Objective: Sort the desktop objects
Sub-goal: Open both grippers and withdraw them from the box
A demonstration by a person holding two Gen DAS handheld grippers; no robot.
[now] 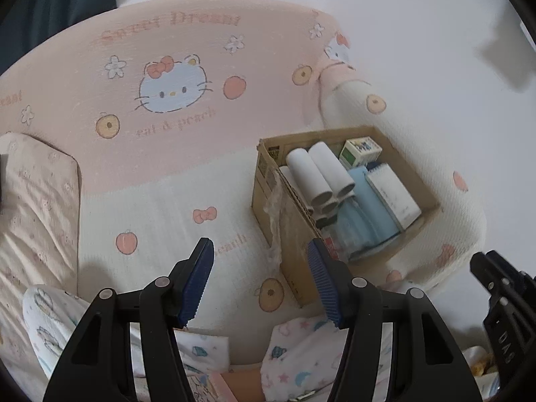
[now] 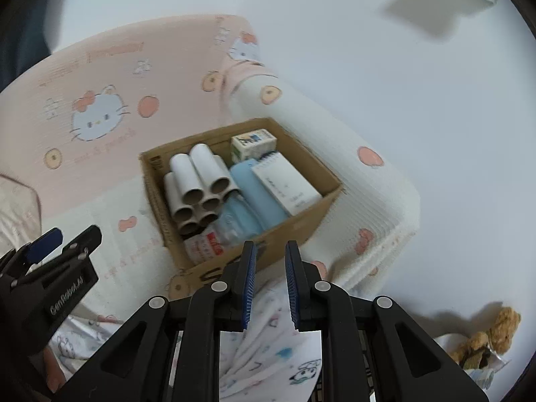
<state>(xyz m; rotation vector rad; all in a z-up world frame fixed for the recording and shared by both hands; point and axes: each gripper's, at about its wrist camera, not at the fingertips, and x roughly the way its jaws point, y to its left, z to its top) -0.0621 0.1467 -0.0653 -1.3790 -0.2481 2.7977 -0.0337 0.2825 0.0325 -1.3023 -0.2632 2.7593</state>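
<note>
A cardboard box stands on a pink and white Hello Kitty cover. It holds several white paper tubes, a light blue case, a white spiral notepad and a small white and green carton. The box also shows in the right wrist view, with the tubes, the notepad and a red-labelled packet. My left gripper is open and empty, left of the box. My right gripper is narrowly open and empty, at the box's near wall.
Patterned white cloths lie below the left gripper, and one below the right. A pale pillow lies at the left. A brown plush toy sits on the white floor at the right. The right gripper's body shows at the right edge.
</note>
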